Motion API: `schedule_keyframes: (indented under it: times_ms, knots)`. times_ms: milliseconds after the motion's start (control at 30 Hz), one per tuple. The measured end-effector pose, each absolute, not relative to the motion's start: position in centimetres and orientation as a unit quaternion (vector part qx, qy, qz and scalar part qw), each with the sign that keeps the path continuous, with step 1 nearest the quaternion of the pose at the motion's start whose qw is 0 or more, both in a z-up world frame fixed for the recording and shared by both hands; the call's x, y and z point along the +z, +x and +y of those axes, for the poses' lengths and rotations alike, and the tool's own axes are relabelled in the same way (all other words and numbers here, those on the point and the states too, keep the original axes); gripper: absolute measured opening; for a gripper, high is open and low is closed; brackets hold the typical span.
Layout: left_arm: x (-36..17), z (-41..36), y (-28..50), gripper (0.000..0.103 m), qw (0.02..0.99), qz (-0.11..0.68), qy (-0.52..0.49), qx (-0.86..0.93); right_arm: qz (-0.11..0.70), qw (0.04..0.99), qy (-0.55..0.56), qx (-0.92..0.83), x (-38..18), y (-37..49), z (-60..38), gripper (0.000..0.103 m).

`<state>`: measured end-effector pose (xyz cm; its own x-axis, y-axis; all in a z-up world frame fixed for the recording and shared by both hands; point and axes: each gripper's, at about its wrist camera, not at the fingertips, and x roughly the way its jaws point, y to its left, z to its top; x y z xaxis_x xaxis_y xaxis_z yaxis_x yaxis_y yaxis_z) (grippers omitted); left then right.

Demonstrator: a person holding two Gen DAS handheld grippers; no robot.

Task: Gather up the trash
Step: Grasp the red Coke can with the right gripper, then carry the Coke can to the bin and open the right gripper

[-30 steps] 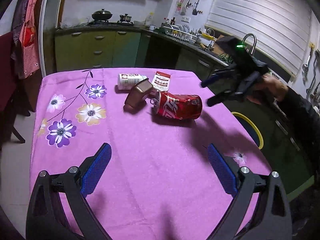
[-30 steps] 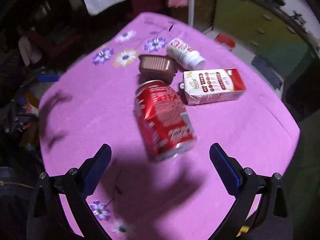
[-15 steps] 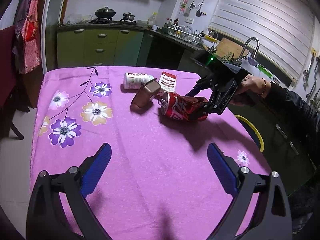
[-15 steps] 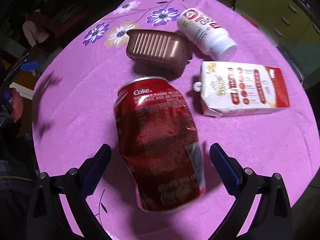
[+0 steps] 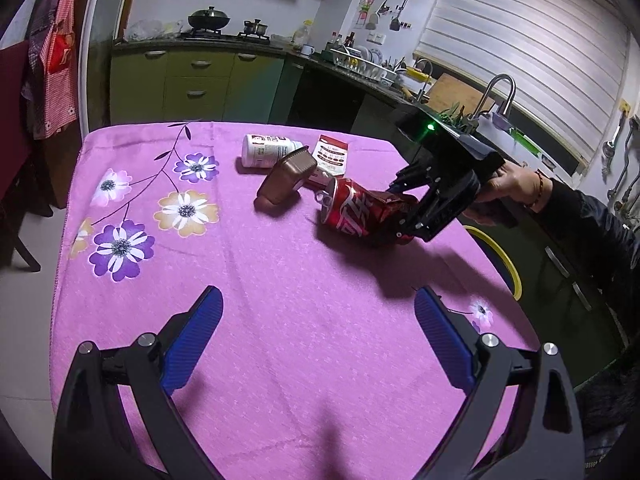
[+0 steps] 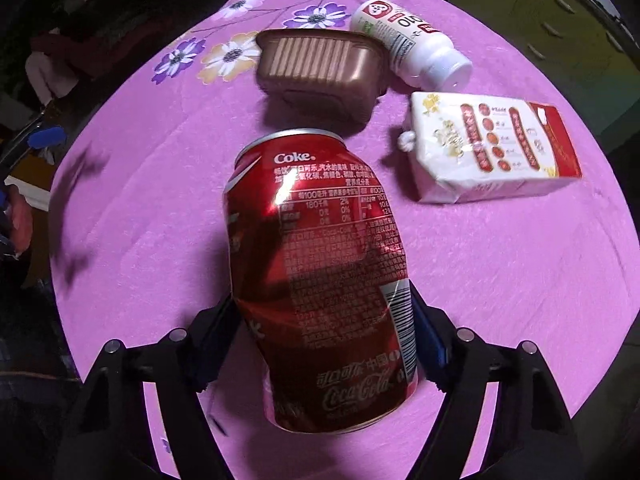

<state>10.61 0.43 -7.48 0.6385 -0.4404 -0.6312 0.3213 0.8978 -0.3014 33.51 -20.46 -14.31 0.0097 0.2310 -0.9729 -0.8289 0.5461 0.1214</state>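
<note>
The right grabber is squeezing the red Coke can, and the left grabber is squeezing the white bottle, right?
Not quite. The right gripper is squeezing the Coke can, but the left gripper holds nothing. The left wrist view shows its fingers wide open above bare tablecloth, while the white bottle lies far off, untouched.

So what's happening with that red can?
A person is clearing trash off the purple tablecloth. The right claw has squeezed shut on the dented Coke can, which lies on its side. The left claw hangs open over bare cloth. A brown tub, white bottle and carton wait behind the can.
</note>
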Motion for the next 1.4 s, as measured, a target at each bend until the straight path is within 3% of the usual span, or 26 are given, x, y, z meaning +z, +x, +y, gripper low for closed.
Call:
schedule_keyframes:
  times_ms: [1000,1233,1400]
  knots:
    - [-6.7,-3.6,8.6,0.092,0.894,0.371,-0.034,-0.251,0.524,0.743,-0.134,0.394,-8.7,23.5,-28.3,0.076]
    - [-6.7,-5.5,9.4,0.092,0.885,0.371,-0.022,-0.28,0.511,0.805,-0.081,0.291,-5.8,21.8,-38.2,0.076]
    - [-6.9,-7.2,9.9,0.092,0.878,0.375,-0.013,-0.298,0.529,0.834,-0.039,0.151,-6.9,21.0,-48.9,0.076]
